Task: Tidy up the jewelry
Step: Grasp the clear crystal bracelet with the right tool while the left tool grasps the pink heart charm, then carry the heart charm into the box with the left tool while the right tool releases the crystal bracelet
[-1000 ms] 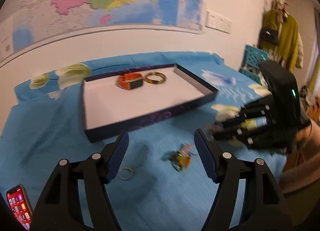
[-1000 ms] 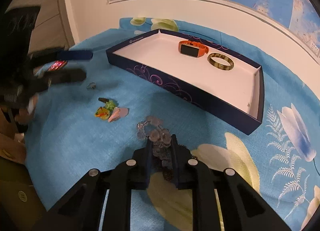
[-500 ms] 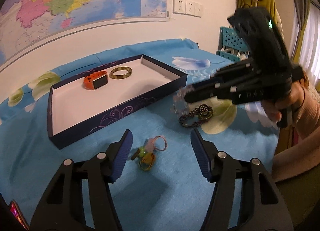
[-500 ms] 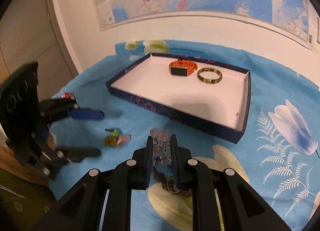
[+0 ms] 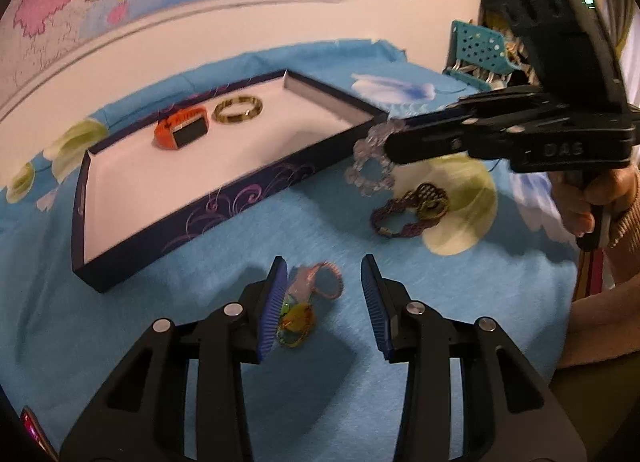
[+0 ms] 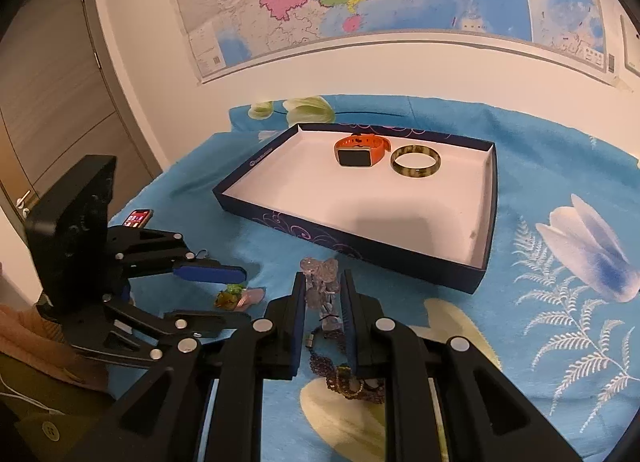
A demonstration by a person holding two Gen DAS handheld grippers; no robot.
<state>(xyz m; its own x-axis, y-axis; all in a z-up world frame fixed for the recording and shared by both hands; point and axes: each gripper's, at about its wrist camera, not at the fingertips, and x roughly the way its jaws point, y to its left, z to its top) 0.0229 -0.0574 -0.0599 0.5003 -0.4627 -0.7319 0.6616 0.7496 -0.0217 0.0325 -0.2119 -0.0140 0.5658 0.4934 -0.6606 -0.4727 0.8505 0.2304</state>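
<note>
Left hand-held gripper [image 5: 324, 302] nearest, jaws just closing around colourful charm trinket [image 5: 298, 314] on blue bedsheet [image 5: 460, 302]; left pad touches it, right pad apart, not yet clenched. Risk: one-sided contact pushes trinket aside, or pads snag sheet. Dark woven bracelet [image 5: 412, 209] lies farther right on sheet. Right hand-held gripper [image 6: 322, 294] clenched on clear bead bracelet [image 6: 320, 276], lifted near tray's front edge; loose loop may slip or catch rim. Tray [image 6: 360, 246] beyond: orange watch [image 6: 358, 151], green bangle [image 6: 416, 159] near far edge.
</note>
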